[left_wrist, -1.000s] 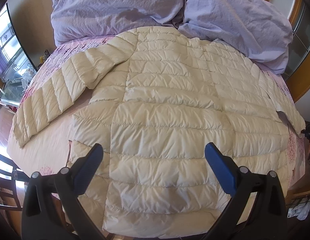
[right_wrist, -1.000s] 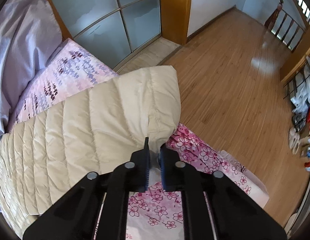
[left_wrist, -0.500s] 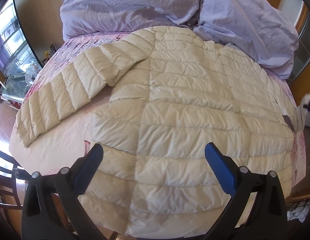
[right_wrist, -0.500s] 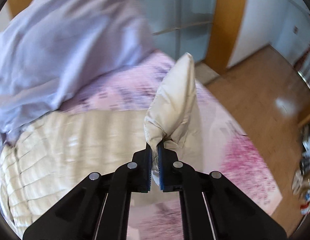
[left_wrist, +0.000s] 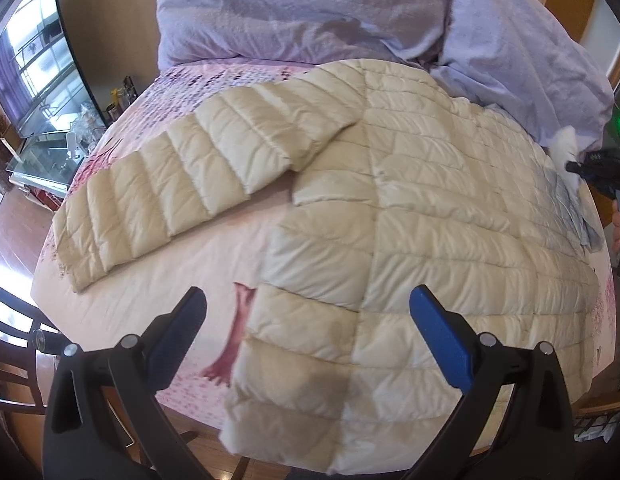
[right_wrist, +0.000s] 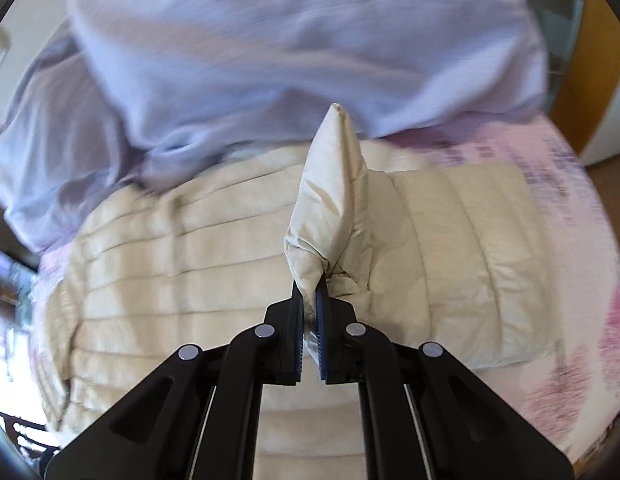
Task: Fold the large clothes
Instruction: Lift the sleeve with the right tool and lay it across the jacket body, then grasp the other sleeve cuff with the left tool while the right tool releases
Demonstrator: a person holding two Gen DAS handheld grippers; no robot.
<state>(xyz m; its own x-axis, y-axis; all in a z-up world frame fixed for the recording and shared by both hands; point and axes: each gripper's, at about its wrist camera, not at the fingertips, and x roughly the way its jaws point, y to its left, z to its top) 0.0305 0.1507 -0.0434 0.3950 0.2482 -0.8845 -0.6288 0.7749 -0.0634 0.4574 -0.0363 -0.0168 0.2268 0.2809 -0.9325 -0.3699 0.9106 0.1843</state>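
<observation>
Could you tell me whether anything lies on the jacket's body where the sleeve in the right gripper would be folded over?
Nothing visible does. The right gripper is shut on the cuff of the sleeve, and the jacket lies flat on the bed with its quilted body bare. The lilac duvet only borders its collar end.

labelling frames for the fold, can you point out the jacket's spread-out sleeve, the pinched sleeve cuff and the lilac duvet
spread-out sleeve [left_wrist: 182, 184], left wrist view, middle of its quilted top
pinched sleeve cuff [right_wrist: 330, 204], right wrist view, raised fold above the right claw [right_wrist: 310, 300]
lilac duvet [left_wrist: 310, 8], left wrist view, crumpled middle
</observation>
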